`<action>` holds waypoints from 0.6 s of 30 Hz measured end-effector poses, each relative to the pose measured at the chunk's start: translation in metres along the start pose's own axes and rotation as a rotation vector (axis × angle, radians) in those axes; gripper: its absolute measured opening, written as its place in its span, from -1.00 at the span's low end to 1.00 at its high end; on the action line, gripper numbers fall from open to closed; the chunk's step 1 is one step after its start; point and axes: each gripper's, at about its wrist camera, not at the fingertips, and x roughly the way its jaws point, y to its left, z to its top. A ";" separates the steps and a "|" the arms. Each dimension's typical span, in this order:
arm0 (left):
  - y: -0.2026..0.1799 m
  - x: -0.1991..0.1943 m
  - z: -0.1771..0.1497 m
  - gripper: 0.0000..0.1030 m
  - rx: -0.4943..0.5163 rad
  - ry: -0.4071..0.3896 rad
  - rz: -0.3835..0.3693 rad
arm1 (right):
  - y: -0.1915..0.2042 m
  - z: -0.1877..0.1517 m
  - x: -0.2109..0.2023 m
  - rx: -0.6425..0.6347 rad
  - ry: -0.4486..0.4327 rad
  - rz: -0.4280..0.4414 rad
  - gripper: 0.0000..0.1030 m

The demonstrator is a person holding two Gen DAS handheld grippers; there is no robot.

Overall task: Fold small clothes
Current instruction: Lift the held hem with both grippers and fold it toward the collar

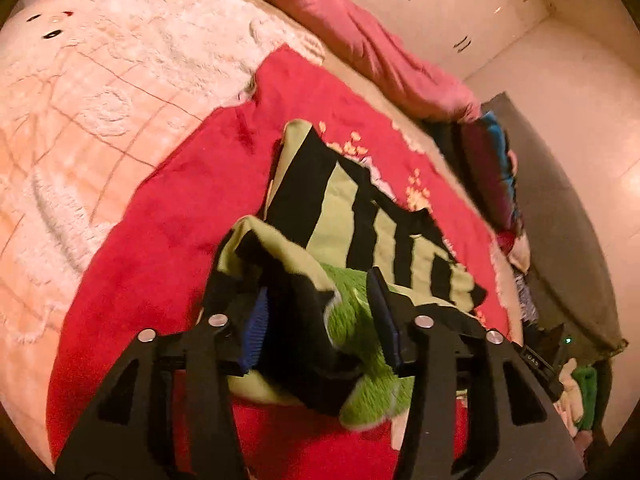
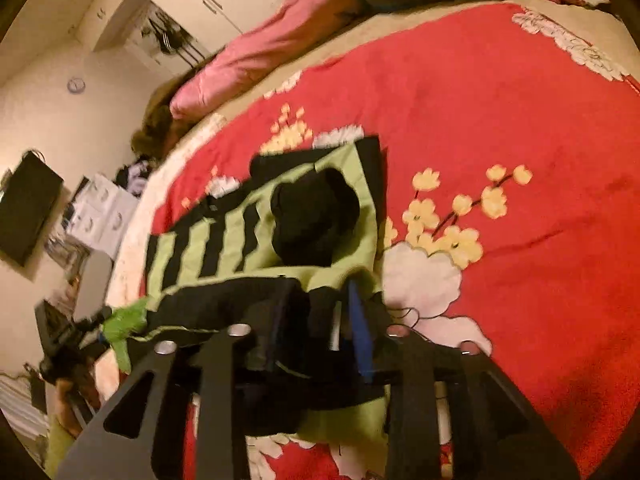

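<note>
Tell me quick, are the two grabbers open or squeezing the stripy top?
Left gripper: fingers apart, the green-and-black striped garment bunched loosely between them, not pinched.
Right gripper: fingers apart, the garment's dark edge between them, not clamped.

Home bedroom. Bed under red floral blanket (image 2: 500, 92); pink duvet (image 2: 256, 56) bunched at far edge; fluffy white blanket (image 1: 100, 92) alongside. White wardrobe doors (image 1: 460, 4) on wall; round wall clock (image 2: 76, 85); dark wall-mounted screen (image 2: 26, 208); white drawer unit (image 2: 100, 216).
</note>
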 end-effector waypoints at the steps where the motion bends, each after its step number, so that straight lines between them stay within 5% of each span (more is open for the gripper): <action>1: 0.000 -0.008 -0.002 -0.13 0.004 -0.010 -0.002 | -0.001 0.000 -0.004 0.003 -0.008 0.007 -0.17; 6: -0.003 -0.028 -0.012 -0.09 0.057 -0.006 0.005 | -0.005 -0.010 -0.010 0.060 0.030 0.099 -0.16; 8: -0.002 -0.025 -0.018 -0.09 0.067 0.024 -0.005 | 0.000 -0.017 -0.012 0.046 0.052 0.131 0.00; 18: -0.009 0.015 -0.037 0.12 0.081 0.093 -0.048 | 0.011 -0.025 0.004 0.025 0.137 0.113 0.19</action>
